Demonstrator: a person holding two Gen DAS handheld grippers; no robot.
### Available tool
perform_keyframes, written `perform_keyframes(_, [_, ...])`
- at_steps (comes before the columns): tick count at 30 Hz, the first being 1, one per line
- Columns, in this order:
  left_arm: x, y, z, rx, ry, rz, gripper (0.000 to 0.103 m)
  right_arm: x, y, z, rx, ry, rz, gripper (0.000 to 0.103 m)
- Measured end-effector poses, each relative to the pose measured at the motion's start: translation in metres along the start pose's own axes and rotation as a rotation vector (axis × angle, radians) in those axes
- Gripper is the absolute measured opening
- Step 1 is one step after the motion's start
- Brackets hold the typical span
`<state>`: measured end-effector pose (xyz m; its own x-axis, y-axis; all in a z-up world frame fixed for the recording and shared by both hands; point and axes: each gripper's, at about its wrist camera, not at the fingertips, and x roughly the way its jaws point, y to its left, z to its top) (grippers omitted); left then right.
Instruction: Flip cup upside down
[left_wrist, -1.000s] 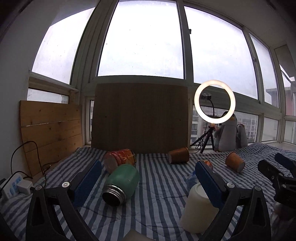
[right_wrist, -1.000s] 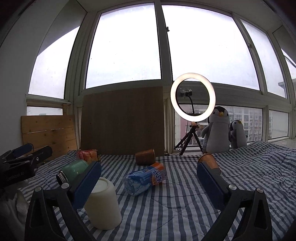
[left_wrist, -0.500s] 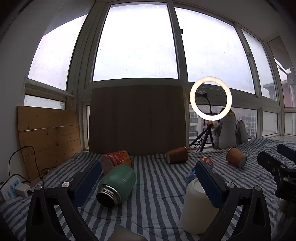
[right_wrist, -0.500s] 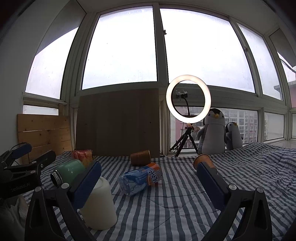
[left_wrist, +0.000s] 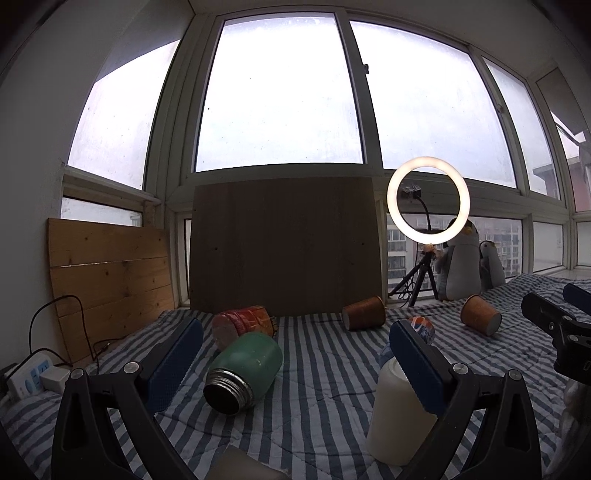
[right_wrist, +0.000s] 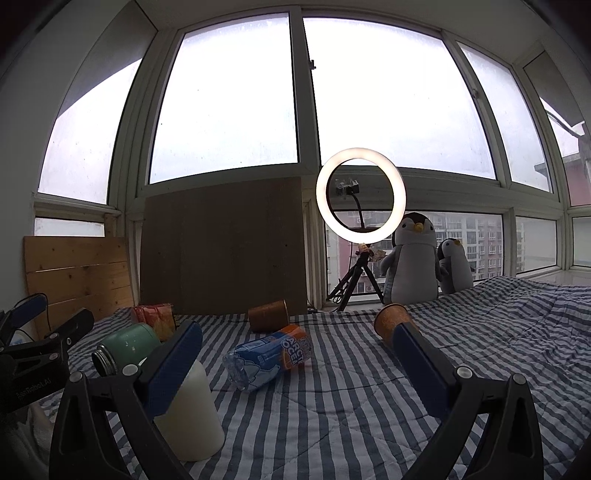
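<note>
Blown-out windows and a glowing ring light backlight a dim, fisheye-warped, dark-cornered room.

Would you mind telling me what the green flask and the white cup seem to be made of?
The green flask looks like metal with a matte green coat: its bare threaded neck shines silver. The white cup looks like matte plastic or ceramic, smooth, opaque and cream-toned; the pictures leave that open.

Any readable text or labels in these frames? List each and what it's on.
"ARCT OCEAN": partly legible on the plastic bottle label, exact letters uncertain.
"...nRobot.AI": faint print on the left tool body, start unreadable.
Orange snack canister: print too blurred.
Paper cups: no legible text.
</note>
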<state>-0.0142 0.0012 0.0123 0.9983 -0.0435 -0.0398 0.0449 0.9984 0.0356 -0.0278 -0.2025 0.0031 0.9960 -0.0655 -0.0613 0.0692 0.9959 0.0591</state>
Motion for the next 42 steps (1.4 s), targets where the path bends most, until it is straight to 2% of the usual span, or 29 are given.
perform_keyframes(12, [0.004, 0.006, -0.001, -0.018, 0.025, 0.007, 0.102, -0.008, 0.009, 0.000, -0.050, -0.040, -0.031, 0.102])
perform_keyframes(42, [0.005, 0.002, -0.002, -0.006, 0.031, 0.014, 0.102, -0.005, 0.010, -0.001, -0.040, -0.019, -0.012, 0.102])
